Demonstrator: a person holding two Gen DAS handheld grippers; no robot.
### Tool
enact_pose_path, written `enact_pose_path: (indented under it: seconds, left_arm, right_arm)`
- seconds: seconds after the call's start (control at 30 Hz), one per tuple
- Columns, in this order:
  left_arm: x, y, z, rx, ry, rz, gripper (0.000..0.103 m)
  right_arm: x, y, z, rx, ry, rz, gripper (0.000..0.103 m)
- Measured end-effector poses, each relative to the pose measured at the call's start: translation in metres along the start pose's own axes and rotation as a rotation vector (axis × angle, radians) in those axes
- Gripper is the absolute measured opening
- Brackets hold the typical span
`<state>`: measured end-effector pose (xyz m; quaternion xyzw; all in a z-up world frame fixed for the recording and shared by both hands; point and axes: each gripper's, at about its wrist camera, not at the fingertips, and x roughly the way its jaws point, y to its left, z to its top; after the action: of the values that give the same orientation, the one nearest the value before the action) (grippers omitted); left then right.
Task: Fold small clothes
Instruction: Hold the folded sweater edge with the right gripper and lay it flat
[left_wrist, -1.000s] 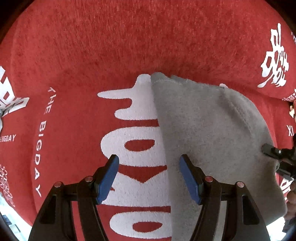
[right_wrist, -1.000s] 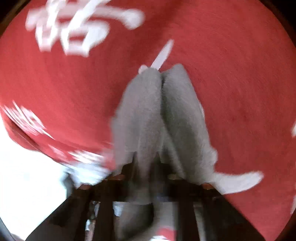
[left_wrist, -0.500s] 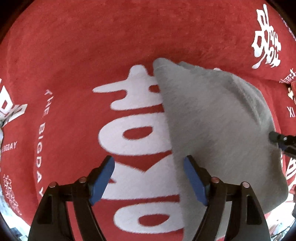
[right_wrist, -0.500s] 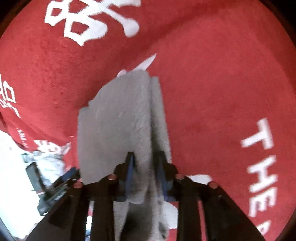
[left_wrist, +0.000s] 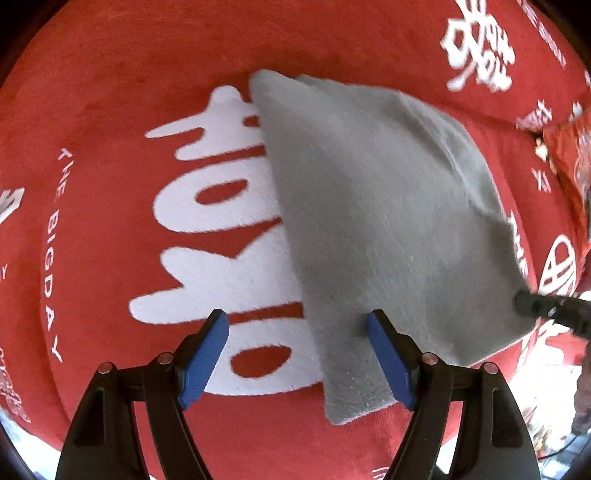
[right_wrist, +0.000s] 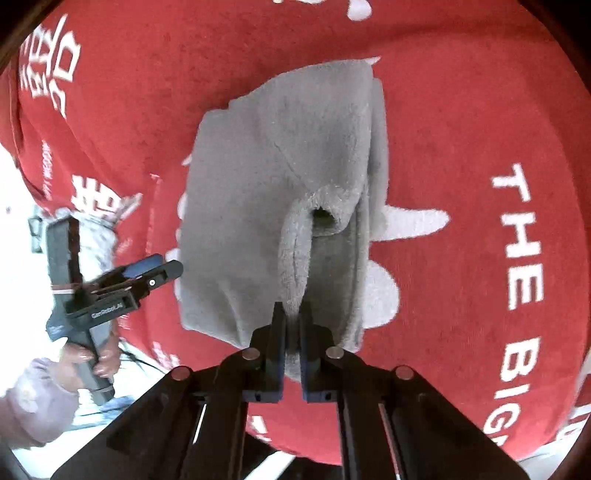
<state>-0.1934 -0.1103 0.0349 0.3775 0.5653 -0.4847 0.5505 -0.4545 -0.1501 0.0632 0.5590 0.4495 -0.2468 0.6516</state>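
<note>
Garment: a small grey fleece cloth, partly folded, lies on a red cover; one raised fold runs toward the right tongs.
Garment position: in the left wrist view it overlaps the right part of the large white character printed on the cover; its near corner lies between the left tong pads.
Surface: red cover with white printed characters and the white words "THE BIGDAY".
Left tongs: jaws wide apart, pointing straight down over the cover. The right blue pad stands over the cloth edge, the left blue pad over the white print. Neither pad presses on the cloth.
Right tongs: jaws narrow, pinched on a ridge of the grey cloth, which bunches up between the pads.
Right tongs in left wrist view: a dark tip meets the cloth's right edge.
Left tongs in right wrist view: seen at the left, just beside the cloth's left edge, carried by a hand with a pale sleeve.
</note>
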Motion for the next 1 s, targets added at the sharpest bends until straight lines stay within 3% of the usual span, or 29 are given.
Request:
enact_pose_path:
  seconds: [0.1,0.23,0.3,0.43,0.53,0.6,0.73,0.8,0.87,0.93,1.0]
  left_arm:
    - [0.011,-0.005,-0.009,0.014,0.009,0.015,0.078]
    - [0.023,0.001,-0.022,-0.019,0.018,0.006,0.084]
    - [0.022,0.003,-0.024,-0.037,0.022,0.008,0.084]
    - [0.018,-0.001,-0.030,-0.031,0.026,0.033,0.084]
    - [0.013,-0.005,-0.029,-0.041,0.031,0.053,0.084]
    - [0.010,-0.007,-0.028,-0.053,0.034,0.064,0.084]
    - [0.003,-0.011,-0.027,-0.082,0.036,0.081,0.084]
    - [-0.001,-0.014,-0.026,-0.092,0.028,0.088,0.084]
    - [-0.006,-0.017,-0.024,-0.099,0.015,0.093,0.084]
    - [-0.011,-0.020,-0.021,-0.096,0.004,0.108,0.084]
    - [-0.015,-0.024,-0.019,-0.091,-0.004,0.124,0.084]
  right_arm:
    - [-0.004,-0.004,-0.001,0.001,-0.026,-0.030,0.006]
    - [0.018,-0.040,-0.017,0.022,0.026,-0.095,0.006]
    - [0.016,-0.054,-0.023,0.052,-0.002,-0.058,0.007]
    - [0.009,-0.055,-0.027,0.105,0.010,-0.073,0.015]
    - [0.003,-0.052,-0.027,0.110,0.025,-0.110,0.016]
    - [-0.010,-0.050,-0.025,0.101,0.001,-0.150,0.016]
    - [-0.034,-0.046,-0.012,0.103,-0.063,-0.120,0.019]
    - [-0.038,-0.036,0.002,0.090,-0.088,-0.093,0.029]
    - [-0.033,-0.028,0.013,0.082,-0.098,-0.084,0.050]
    - [-0.023,-0.020,0.025,0.075,-0.098,-0.084,0.050]
    - [-0.012,-0.015,0.035,0.062,-0.091,-0.137,0.048]
